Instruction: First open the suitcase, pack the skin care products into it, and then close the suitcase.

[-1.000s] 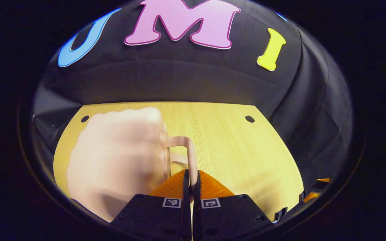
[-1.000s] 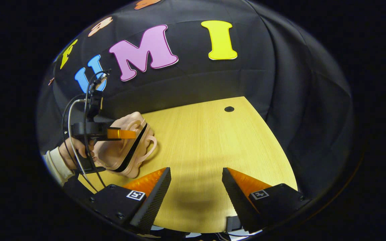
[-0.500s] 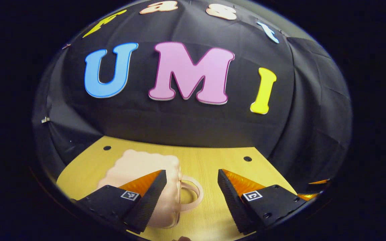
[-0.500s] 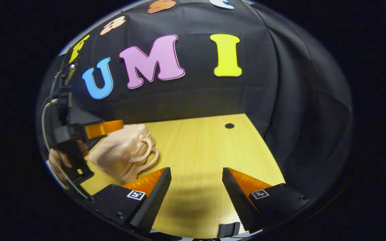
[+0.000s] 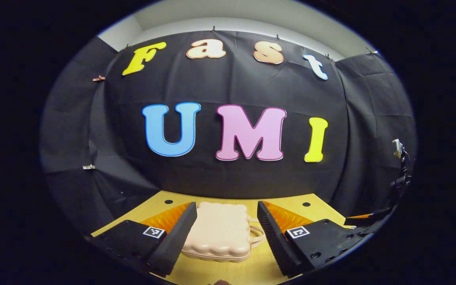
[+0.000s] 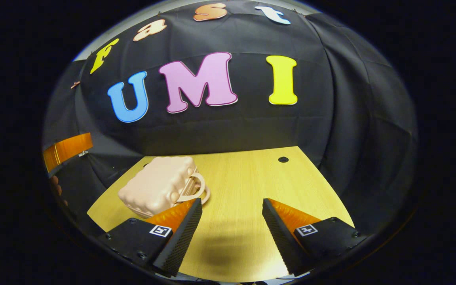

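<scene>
1 closed suitcase [image 5: 220, 231] on table [image 6: 251, 190]; 2 grippers, both spread.

You'll find nothing to read on the suitcase [image 5: 220, 231] or the table [image 6: 251, 178] — no brand, no number. Your left gripper [image 5: 226, 203] and right gripper [image 6: 232, 200] carry small square markers [image 5: 152, 232] — black-and-white patterns, not letters.

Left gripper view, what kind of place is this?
Likely a staged recording booth, not a home: black cloth hangs as walls around a bare wooden table, where one small pink suitcase lies closed. The left gripper is open above it.
</scene>
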`<state>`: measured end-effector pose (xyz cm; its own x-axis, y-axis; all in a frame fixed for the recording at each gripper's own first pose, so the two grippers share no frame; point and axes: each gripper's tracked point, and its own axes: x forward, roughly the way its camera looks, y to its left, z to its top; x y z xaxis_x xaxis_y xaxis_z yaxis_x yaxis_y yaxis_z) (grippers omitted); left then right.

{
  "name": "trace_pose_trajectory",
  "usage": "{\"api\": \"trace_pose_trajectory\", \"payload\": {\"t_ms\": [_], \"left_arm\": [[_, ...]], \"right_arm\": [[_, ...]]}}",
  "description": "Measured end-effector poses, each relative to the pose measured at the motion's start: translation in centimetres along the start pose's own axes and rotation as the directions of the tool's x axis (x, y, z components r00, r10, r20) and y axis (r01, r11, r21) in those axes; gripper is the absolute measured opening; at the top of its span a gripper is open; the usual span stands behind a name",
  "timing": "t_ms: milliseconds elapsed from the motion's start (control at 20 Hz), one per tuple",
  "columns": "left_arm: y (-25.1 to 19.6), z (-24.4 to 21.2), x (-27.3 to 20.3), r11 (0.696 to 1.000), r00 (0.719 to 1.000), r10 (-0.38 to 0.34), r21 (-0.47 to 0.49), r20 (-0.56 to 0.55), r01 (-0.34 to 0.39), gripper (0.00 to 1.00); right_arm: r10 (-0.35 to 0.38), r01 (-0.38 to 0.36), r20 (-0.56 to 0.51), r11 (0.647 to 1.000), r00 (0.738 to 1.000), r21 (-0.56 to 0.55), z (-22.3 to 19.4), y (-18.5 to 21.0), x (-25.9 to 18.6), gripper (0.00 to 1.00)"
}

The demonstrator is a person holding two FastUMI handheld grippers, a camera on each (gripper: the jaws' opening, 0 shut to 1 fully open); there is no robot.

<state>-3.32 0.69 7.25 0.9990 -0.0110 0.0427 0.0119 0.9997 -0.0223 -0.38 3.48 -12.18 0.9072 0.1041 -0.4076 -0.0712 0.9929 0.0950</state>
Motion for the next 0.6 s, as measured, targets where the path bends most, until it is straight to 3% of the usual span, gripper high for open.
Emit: {"api": "trace_pose_trajectory", "payload": {"t_ms": [100, 250, 600], "left_arm": [[-0.4, -1.2, -0.7, 0.999, 0.999, -0.051, -0.011, -0.01, 0.05, 0.96], [1.1, -2.7, -0.3, 0.995, 0.996, -0.082, 0.049, -0.045, 0.084, 0.96], [2.7, -3.5, -0.9, 0.994, 0.992, -0.107, 0.024, -0.06, 0.109, 0.96]], "right_arm": [[0.012, -0.012, 0.015, 1.0, 1.0, -0.008, 0.0, 1.9, -0.9, 0.97], [0.032, -0.032, 0.016, 0.999, 0.999, -0.023, -0.5, 4.4, -1.9, 0.97], [0.033, -0.032, 0.022, 0.998, 0.999, -0.054, -1.1, 7.1, -3.5, 0.98]]}}
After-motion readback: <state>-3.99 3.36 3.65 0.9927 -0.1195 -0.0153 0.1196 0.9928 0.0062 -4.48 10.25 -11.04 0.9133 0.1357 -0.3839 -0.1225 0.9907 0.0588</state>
